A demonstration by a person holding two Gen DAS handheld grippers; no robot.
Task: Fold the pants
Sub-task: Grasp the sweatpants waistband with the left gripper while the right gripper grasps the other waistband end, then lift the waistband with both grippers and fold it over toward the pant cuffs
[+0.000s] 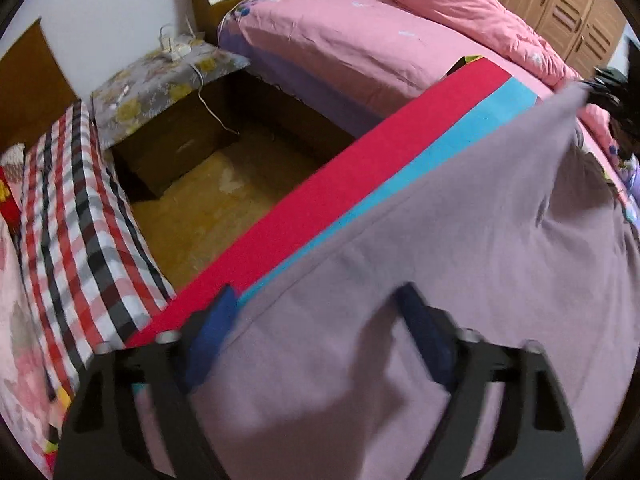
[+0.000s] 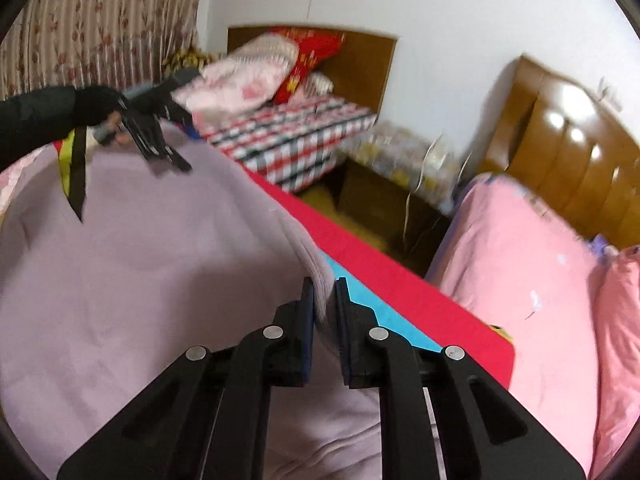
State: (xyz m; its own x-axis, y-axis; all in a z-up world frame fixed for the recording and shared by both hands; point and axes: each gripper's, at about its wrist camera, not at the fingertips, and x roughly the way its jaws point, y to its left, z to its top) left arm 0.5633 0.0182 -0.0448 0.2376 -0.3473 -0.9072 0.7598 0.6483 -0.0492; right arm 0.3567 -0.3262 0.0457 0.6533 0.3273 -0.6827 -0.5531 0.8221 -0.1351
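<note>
L wrist view: the left gripper (image 1: pixel 316 300) is seen about half open, its blurred blue pads either side of the lilac pants (image 1: pixel 460 260); whether cloth is pinched can't be told. Pants are spread over a red/blue board (image 1: pixel 320 200) on the bed.

R wrist view: the right gripper (image 2: pixel 324 292) is nearly closed, clamped on the pants' ribbed edge. Fabric is soft, creased.

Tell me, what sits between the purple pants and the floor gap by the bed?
Right wrist view: a blue strip, then a red strip, border the pants.
</note>
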